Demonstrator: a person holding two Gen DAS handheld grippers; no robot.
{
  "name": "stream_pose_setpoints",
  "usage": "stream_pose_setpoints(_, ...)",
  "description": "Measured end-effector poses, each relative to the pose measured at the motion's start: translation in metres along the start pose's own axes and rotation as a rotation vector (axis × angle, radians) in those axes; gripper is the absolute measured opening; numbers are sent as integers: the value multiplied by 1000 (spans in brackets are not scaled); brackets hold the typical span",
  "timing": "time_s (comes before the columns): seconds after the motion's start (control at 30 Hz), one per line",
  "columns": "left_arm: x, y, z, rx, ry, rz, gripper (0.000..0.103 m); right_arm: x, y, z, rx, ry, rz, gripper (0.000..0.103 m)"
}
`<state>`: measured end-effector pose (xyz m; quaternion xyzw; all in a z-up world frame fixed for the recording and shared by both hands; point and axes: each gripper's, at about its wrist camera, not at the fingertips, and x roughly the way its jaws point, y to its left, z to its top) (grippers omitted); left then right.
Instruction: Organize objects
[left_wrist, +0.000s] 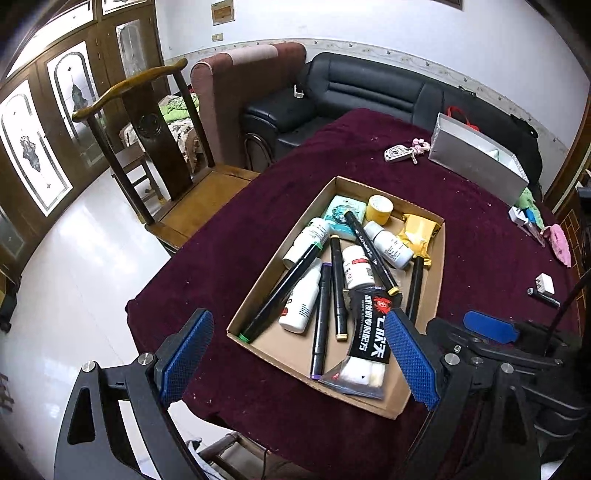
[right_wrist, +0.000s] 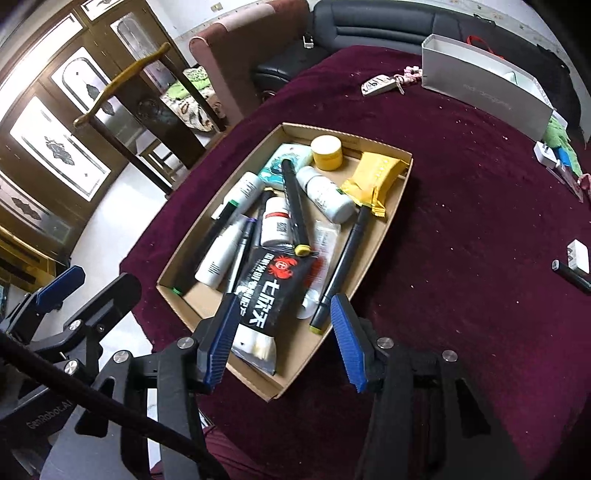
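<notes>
A: Left gripper (left_wrist: 299, 358) spread wide, nothing between the pads, hanging over the near end of the cardboard tray (left_wrist: 243, 295). Right gripper (right_wrist: 284, 339) about half open, also empty, right above the black crab-print pouch (right_wrist: 271, 295).

B: So everything already dumped in the tray, mid-table on the maroon cloth (left_wrist: 480, 229)?

A: Yep. Markers, white bottles, yellow jar (left_wrist: 379, 209) at the far end, yellow snack pack (right_wrist: 373, 177) far right.

B: Risky bit?

A: Probably the pile itself. Marker with the yellow cap (right_wrist: 295, 206) lying across the bottles, so grabbing one could roll the rest. Slippery pouch half over a clear bag too, easy to pinch both.
</notes>
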<state>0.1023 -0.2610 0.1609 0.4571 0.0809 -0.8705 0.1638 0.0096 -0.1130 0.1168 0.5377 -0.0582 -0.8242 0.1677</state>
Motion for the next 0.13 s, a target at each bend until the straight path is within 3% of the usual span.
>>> stream_pose_setpoints(0.13, 7, 6, 3, -22, 29, -27, 91, 6, 0, 2, 6, 12, -12, 51)
